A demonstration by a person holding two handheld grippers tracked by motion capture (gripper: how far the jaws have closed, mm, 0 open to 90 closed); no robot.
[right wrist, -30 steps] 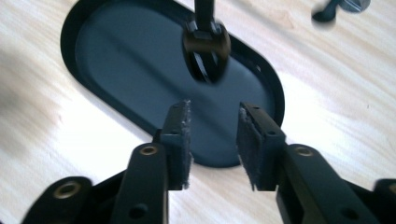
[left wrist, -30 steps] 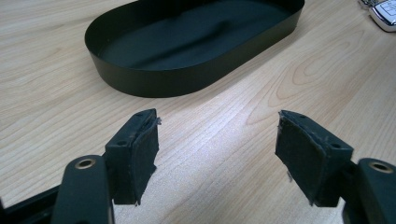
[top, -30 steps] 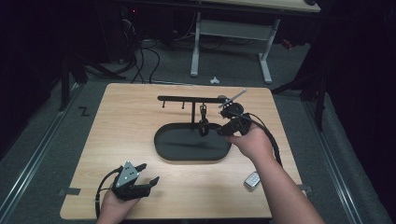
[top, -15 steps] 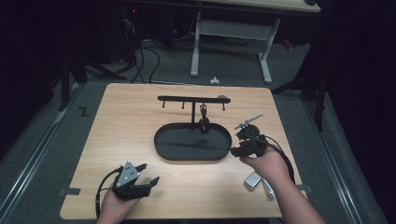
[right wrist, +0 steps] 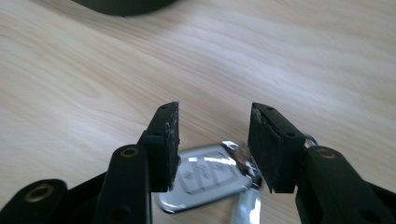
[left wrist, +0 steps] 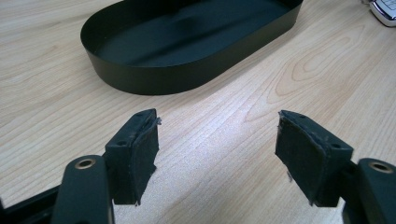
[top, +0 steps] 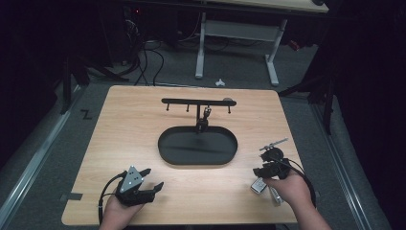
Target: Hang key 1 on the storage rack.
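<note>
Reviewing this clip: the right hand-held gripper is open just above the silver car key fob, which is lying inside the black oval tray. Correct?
Not quite. The silver car key fob lies on the bare wooden table, outside the black oval tray, near the table's front right corner, as the high view shows. The rest holds: the right hand-held gripper is open just above it.

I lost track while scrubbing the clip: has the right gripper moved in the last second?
Yes. The right gripper has come back from the rack toward the table's near right corner, past the black tray, over the key fob.
</note>
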